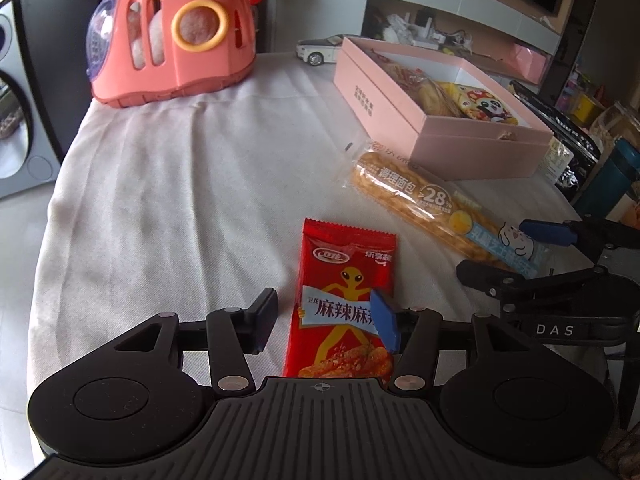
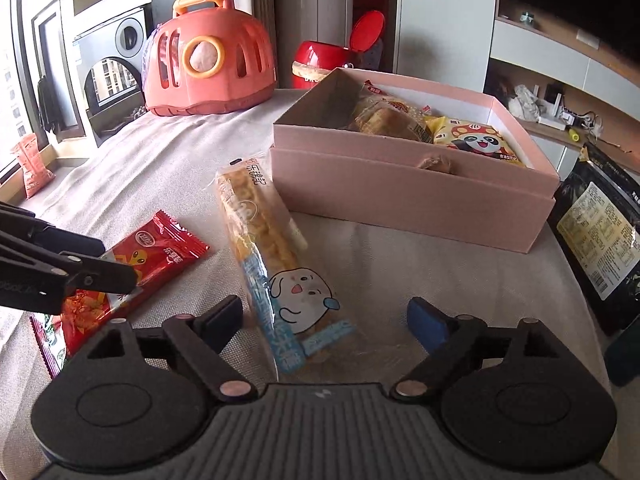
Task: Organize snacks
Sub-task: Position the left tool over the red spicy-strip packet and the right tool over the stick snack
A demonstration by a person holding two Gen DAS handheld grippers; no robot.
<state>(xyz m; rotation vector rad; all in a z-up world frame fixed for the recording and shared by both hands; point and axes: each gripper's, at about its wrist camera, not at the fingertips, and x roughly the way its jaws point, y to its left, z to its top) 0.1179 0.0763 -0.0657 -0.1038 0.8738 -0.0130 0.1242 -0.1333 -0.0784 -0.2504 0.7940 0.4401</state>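
Two snack packets lie loose on the cloth-covered table (image 1: 180, 184) in front of you, and both of your claws stand wide open with nothing gripped. Your left claw (image 1: 326, 320) straddles the red packet (image 1: 344, 280), which lies flat between the fingers; whether the blue pad touches it you cannot tell. Your right claw (image 2: 322, 322) sits over the near end of the long bread packet (image 2: 272, 248), its fingers well clear on either side. The bread packet lies just beside the pink box (image 2: 412, 192), running from the box's near corner toward you. Inside the open box you already have a wrapped bread (image 2: 384, 118) and a yellow panda packet (image 2: 476, 140). A pink toy carrier (image 1: 172, 36) stands at the table's far end, well apart from the snacks.
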